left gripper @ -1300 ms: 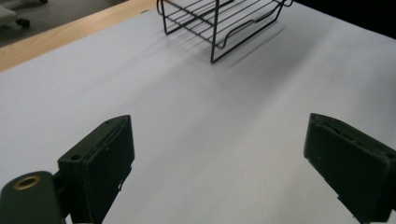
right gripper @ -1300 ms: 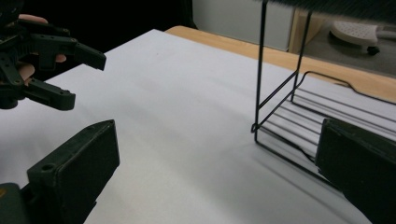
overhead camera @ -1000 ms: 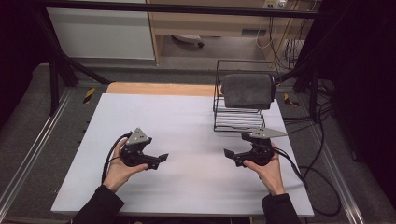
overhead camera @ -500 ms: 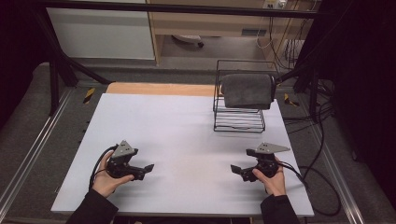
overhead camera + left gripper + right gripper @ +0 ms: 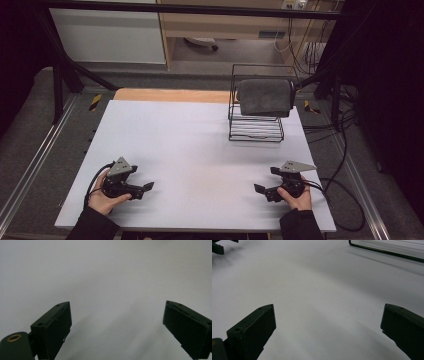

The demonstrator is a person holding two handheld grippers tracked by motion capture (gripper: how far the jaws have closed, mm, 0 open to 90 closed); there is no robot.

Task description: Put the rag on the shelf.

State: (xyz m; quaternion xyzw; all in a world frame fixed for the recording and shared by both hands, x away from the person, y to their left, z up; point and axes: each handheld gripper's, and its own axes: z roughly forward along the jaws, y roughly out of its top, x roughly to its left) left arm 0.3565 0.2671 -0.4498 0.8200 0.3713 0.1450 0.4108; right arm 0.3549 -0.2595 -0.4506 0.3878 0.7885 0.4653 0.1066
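Observation:
My left gripper point(image 5: 144, 189) rests low on the white table point(image 5: 200, 145) near its front left corner, held by a hand. Its jaws stand wide apart in the left gripper view, open point(image 5: 117, 322) with only bare tabletop between them. My right gripper point(image 5: 264, 182) sits near the front right corner, pointing left toward the other one. It is open too point(image 5: 328, 325), with nothing between its jaws. A black wire rack point(image 5: 256, 130) stands at the back right of the table, with a grey towel point(image 5: 265, 97) draped over its top bar.
The rack's base wire point(image 5: 387, 252) crosses the top right of the right gripper view, and the left gripper point(image 5: 217, 247) shows at the top left. Cables point(image 5: 345, 200) trail off the table's right side. A wooden strip point(image 5: 170, 95) runs along the back edge.
Both hands have drawn the grippers back toward the table's near edge and outward toward its corners. Both stay open and the rack and towel have not moved.

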